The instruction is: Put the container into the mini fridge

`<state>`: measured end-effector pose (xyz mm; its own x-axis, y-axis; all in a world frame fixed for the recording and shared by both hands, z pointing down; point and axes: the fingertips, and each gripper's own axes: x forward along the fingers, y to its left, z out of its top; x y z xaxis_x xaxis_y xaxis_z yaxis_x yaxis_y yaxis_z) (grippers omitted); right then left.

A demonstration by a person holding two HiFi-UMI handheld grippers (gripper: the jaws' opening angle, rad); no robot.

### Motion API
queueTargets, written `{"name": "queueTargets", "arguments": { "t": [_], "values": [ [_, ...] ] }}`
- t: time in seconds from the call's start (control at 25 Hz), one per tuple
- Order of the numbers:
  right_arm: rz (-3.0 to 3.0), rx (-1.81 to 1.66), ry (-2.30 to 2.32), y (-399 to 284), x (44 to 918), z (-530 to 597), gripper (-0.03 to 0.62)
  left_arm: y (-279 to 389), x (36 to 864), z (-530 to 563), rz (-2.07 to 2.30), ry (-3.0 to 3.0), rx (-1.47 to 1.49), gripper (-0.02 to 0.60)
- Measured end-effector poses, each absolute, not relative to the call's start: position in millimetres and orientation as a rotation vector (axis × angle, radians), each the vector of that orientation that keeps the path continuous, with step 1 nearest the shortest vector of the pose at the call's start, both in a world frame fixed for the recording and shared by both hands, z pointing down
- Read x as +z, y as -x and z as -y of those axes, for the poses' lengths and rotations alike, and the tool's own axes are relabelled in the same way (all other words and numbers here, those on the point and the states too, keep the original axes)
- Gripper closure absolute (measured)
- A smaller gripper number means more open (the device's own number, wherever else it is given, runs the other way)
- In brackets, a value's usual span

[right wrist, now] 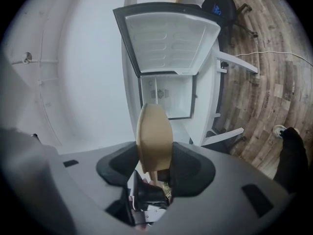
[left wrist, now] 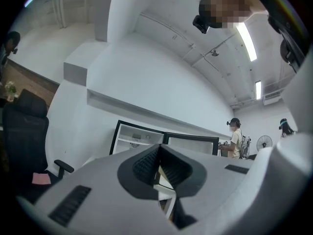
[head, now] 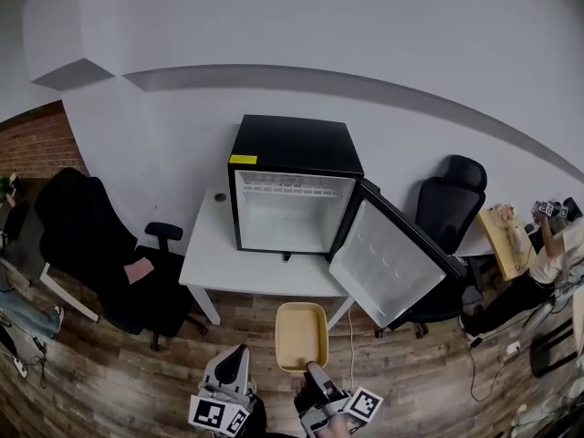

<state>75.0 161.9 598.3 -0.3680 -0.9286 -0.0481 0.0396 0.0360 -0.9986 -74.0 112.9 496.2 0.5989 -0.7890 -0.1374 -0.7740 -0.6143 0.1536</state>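
A tan rectangular container [head: 301, 336] hangs over the wooden floor in front of the table, gripped at its near edge by my right gripper [head: 315, 370]. In the right gripper view the container [right wrist: 154, 143] stands edge-on between the dark pads, which press on it. The black mini fridge [head: 294, 183] stands on the white table [head: 224, 258] with its door [head: 392, 265] swung open to the right and its white inside empty. My left gripper [head: 234, 365] is low at the left, jaws together with nothing in them [left wrist: 159, 173].
A black office chair [head: 100, 254] stands left of the table and another [head: 452, 203] behind the open door. A seated person [head: 538, 276] and a wooden stand are at far right. A white cable [head: 350, 354] trails on the floor.
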Motion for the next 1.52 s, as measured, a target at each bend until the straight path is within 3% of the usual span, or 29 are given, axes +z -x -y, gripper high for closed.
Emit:
{"name": "queueTargets", "arguments": {
  "t": [0.68, 1.52],
  "values": [
    [-1.41, -1.416, 1.014, -55, 583, 32, 0.376, 104, 466, 74, 1.239, -2.781, -0.331, 0.574],
    [-1.468, -1.387, 0.993, -123, 566, 213, 0.375, 39, 475, 212, 1.267, -2.772, -0.308, 0.574]
  ]
}}
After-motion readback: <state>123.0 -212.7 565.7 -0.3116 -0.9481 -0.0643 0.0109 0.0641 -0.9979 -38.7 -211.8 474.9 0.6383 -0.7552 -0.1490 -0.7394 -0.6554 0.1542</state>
